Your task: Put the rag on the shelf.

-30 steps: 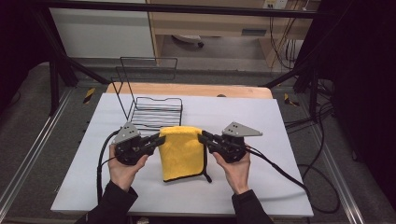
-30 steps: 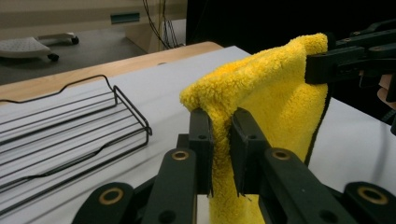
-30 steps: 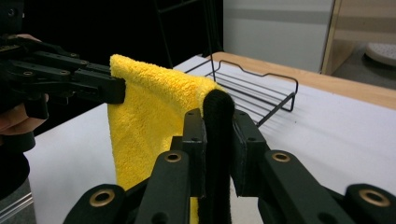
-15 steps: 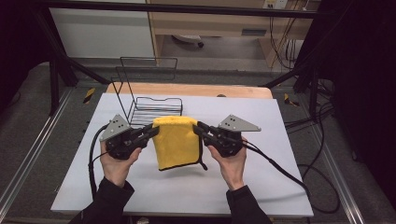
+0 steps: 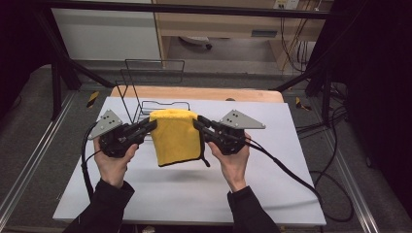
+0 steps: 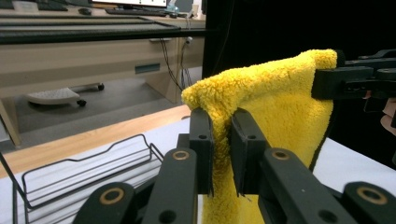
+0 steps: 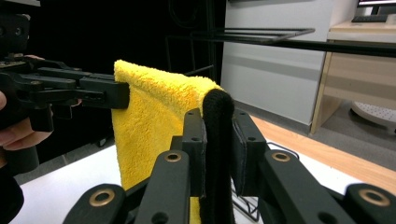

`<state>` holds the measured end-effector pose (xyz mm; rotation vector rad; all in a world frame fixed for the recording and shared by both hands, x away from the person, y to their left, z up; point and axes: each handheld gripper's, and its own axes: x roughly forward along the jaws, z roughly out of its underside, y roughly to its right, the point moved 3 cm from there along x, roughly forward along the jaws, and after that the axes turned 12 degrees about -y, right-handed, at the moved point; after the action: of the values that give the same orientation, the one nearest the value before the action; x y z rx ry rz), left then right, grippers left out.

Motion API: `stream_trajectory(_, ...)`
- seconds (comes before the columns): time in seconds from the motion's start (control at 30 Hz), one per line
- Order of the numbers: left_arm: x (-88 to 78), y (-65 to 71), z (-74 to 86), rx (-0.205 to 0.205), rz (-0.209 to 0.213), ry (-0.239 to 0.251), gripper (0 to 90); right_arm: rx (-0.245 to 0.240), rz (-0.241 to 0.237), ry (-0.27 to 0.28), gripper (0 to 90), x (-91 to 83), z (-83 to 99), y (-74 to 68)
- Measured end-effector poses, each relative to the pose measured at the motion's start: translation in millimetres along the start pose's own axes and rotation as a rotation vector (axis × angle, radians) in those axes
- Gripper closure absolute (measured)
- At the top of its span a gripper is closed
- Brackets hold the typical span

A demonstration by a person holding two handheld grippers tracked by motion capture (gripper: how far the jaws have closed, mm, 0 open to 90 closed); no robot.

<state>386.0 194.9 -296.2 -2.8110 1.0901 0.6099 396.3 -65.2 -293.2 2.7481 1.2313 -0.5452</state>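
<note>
The high view looks forward and down from above the person's near edge of the white table (image 5: 291, 194), taking in the whole tabletop and the floor beyond its far edge. The left gripper view sits very close behind its own black jaws, facing across the table toward the right gripper (image 6: 355, 79), with a desk behind. The right gripper view, equally close, faces back toward the left gripper (image 7: 107, 95). All three views share the yellow towel (image 5: 177, 138) and the wire rack (image 5: 145, 104).
</note>
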Motion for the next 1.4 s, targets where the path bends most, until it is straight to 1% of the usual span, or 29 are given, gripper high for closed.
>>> stream_trajectory(0.13, -4.5, -2.7, -3.6, 0.000, -0.005, 0.025, 79.9, -0.006, -0.001, 0.017, 78.0, 1.2, -6.0, -1.3)
stream_trajectory(0.2, -6.5, -3.5, -5.6, 0.005, -0.014, 0.037, 80.0, -0.018, 0.005, 0.028, 78.0, 2.6, -11.6, -3.1)
stream_trajectory(0.27, -8.6, -5.4, -7.7, 0.004, -0.019, 0.047, 80.0, -0.020, 0.008, 0.032, 78.0, 3.2, -13.7, -3.7)
stream_trajectory(0.37, -11.5, -8.8, -11.7, 0.001, -0.026, 0.057, 79.9, -0.027, 0.006, 0.042, 78.0, 5.5, -19.8, -5.2)
stream_trajectory(0.47, -14.7, -11.5, -15.6, 0.006, -0.035, 0.066, 79.9, -0.035, 0.010, 0.056, 78.0, 8.8, -26.7, -7.0)
stream_trajectory(0.8, -24.5, -20.7, -28.1, 0.006, -0.058, 0.110, 80.0, -0.039, 0.010, 0.093, 78.0, 16.2, -42.0, -10.6)
stream_trajectory(1.0, -29.1, -26.1, -34.9, 0.005, -0.071, 0.131, 80.0, -0.052, 0.011, 0.116, 78.0, 20.1, -51.7, -13.3)
stream_trajectory(1.17, -33.0, -29.4, -42.5, 0.001, -0.081, 0.164, 80.0, -0.051, 0.012, 0.149, 78.1, 22.5, -59.0, -15.9)
stream_trajectory(1.2, -34.2, -30.5, -44.1, 0.001, -0.088, 0.171, 80.0, -0.053, 0.012, 0.155, 78.1, 23.0, -60.6, -16.3)
stream_trajectory(1.27, -35.7, -31.2, -47.1, -0.004, -0.084, 0.180, 80.0, -0.056, 0.013, 0.166, 78.2, 23.8, -64.0, -17.2)
stream_trajectory(1.3, -36.7, -31.8, -48.7, -0.001, -0.085, 0.183, 80.0, -0.057, 0.012, 0.177, 78.1, 24.2, -68.0, -17.4)
stream_trajectory(1.4, -39.7, -32.7, -54.0, 0.004, -0.091, 0.193, 80.1, -0.057, 0.011, 0.185, 78.2, 24.3, -72.3, -17.9)
